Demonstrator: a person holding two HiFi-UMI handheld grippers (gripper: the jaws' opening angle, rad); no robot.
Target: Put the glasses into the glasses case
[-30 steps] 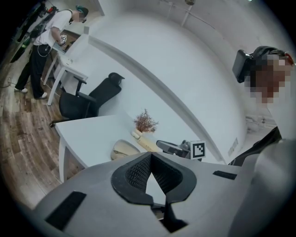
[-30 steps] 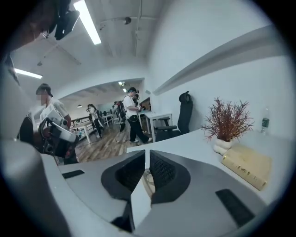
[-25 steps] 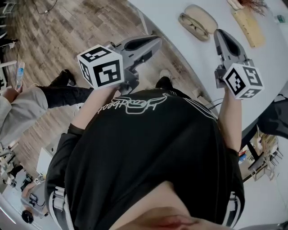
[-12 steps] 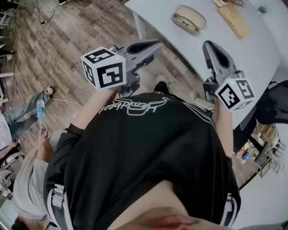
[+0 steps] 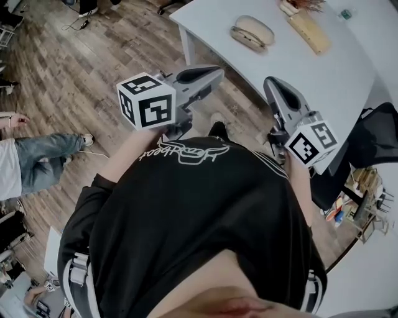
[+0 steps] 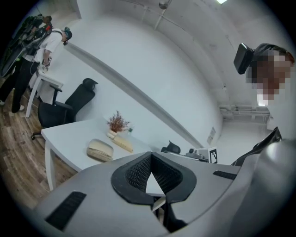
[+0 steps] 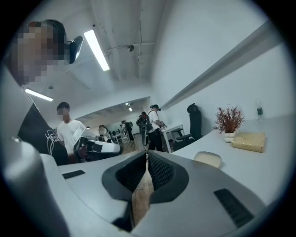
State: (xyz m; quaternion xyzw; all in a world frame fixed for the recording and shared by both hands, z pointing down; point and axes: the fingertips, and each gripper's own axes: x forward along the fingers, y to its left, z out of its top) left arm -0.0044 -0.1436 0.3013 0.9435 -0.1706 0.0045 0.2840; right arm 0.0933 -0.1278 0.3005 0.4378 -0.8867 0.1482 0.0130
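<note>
An open beige glasses case lies on the white table, far ahead of both grippers. Dark-rimmed glasses seem to rest in its nearer half. The case also shows in the left gripper view, and as a pale shell in the right gripper view. My left gripper hangs over the wooden floor short of the table, shut and empty. My right gripper is level with the table's near edge, shut, holding nothing. Both pairs of jaws meet at their tips.
A tan oblong block, a small pot of dried twigs and a bottle stand behind the case. A black office chair is at the right. People stand on the floor at the left.
The table and case have slid up and away in the head view as the person backs off. Both grippers have drawn back from the table, still shut.
</note>
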